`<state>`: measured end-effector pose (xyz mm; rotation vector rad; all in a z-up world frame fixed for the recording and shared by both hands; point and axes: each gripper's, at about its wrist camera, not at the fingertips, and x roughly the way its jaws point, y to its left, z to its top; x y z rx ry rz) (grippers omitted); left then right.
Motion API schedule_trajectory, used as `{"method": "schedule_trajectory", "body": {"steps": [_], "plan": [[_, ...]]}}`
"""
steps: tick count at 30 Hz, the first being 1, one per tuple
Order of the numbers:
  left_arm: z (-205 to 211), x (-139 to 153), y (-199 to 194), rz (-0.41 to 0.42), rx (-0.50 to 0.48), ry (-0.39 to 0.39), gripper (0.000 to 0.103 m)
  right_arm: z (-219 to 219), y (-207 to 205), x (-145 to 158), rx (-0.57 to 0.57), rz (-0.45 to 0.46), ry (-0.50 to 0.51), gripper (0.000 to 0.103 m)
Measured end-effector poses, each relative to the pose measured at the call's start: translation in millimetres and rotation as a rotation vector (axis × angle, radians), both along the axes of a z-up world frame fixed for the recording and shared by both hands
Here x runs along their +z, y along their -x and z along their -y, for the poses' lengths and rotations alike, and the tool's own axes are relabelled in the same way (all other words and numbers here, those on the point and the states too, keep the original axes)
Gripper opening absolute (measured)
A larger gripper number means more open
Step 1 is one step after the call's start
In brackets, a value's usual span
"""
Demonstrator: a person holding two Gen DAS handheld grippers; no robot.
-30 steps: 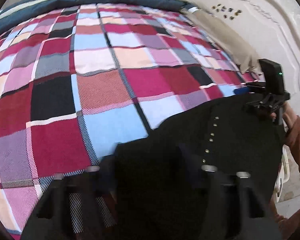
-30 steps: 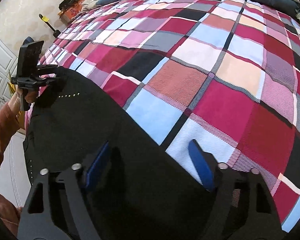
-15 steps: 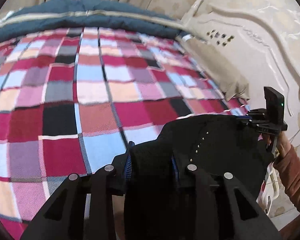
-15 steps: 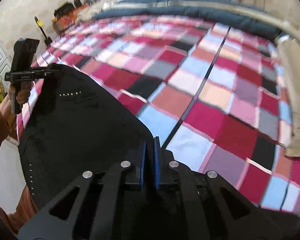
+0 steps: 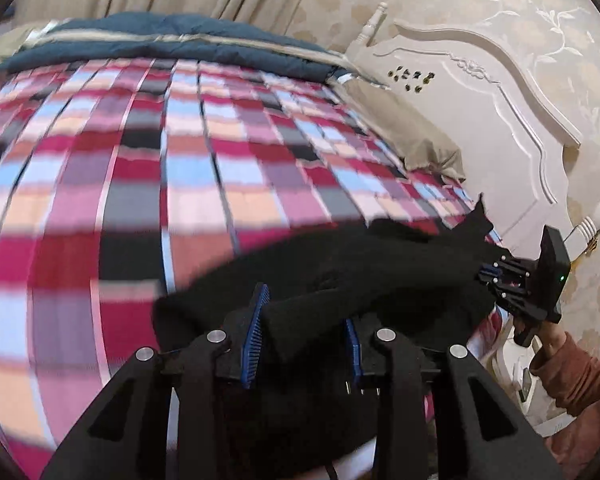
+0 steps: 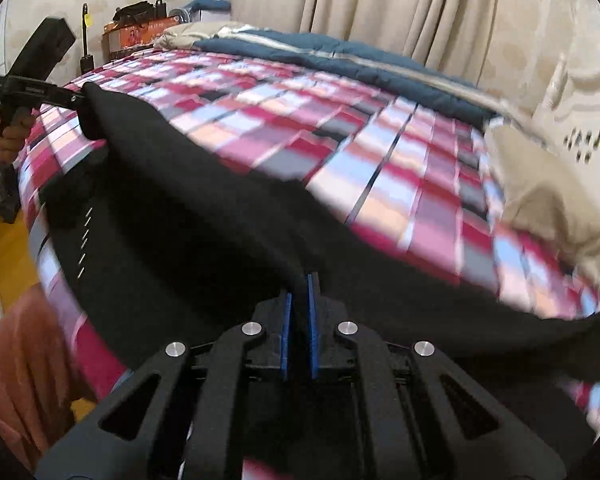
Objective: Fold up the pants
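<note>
Black pants hang stretched between both grippers over the near edge of a plaid bed. In the left wrist view my left gripper is shut on a thick bunch of the black fabric, which fills the gap between its blue pads. My right gripper appears at the far right there, clamped on the other end. In the right wrist view my right gripper is shut on a thin fold of the pants. The left gripper holds the far corner at upper left. Small metal studs mark the cloth.
The plaid blanket covers the bed, with a dark blue duvet along its far side. A beige pillow lies by the white headboard. Boxes and gear sit beyond the bed's left corner. An orange sleeve is at lower left.
Both grippers closed on the pants' edge and raised it off the bed. The pants went from lying flat to hanging taut between them, and both views swung up toward the curtains.
</note>
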<state>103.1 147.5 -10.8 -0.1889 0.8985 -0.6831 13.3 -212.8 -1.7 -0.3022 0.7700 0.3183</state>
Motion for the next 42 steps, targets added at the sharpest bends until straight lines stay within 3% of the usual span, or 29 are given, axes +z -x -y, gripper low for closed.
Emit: {"method": "schedule_trajectory", "body": {"steps": [4, 7, 8, 9, 10, 11, 12, 14, 16, 18, 21, 29, 32, 39, 42], "plan": [[-6, -40, 24, -0.108, 0.059, 0.005, 0.034, 0, 22, -38, -0.029, -0.073, -0.030, 0.008], [-24, -69, 39, -0.202, 0.142, 0.080, 0.035, -5, 35, -46, -0.047, -0.017, -0.015, 0.014], [-33, -71, 47, -0.205, 0.164, 0.134, 0.035, -4, 38, -44, -0.066, -0.019, -0.034, 0.021], [-42, -72, 54, -0.210, 0.182, 0.196, 0.038, -1, 42, -41, -0.081, -0.030, -0.075, 0.038], [-56, -74, 62, -0.225, 0.221, 0.278, 0.046, 2, 45, -38, -0.089, -0.041, -0.113, 0.045], [-65, -74, 68, -0.230, 0.266, 0.318, 0.046, 7, 50, -35, -0.101, -0.052, -0.172, 0.059], [-74, -73, 75, -0.230, 0.312, 0.354, 0.047, 13, 56, -31, -0.121, -0.055, -0.230, 0.061], [-84, -69, 91, -0.225, 0.388, 0.404, 0.053, 24, 63, -28, -0.149, -0.076, -0.324, 0.061], [-80, -62, 107, -0.218, 0.456, 0.406, 0.060, 38, 68, -27, -0.198, -0.098, -0.444, 0.061], [-68, -55, 117, -0.198, 0.470, 0.431, 0.063, 50, 69, -30, -0.245, -0.128, -0.569, 0.061], [-41, -51, 123, -0.190, 0.493, 0.450, 0.068, 59, 68, -37, -0.294, -0.161, -0.678, 0.061], [1, -68, 125, -0.236, 0.579, 0.447, 0.068, 61, 68, -45, -0.336, -0.204, -0.805, 0.065], [5, -74, 124, -0.237, 0.617, 0.426, 0.068, 60, 66, -46, -0.343, -0.205, -0.827, 0.065], [-6, -85, 106, -0.237, 0.712, 0.505, 0.068, 67, 60, -52, -0.378, -0.233, -0.947, 0.066], [-1, -86, 99, -0.226, 0.718, 0.499, 0.068, 72, 60, -59, -0.417, -0.240, -1.022, 0.067]]}}
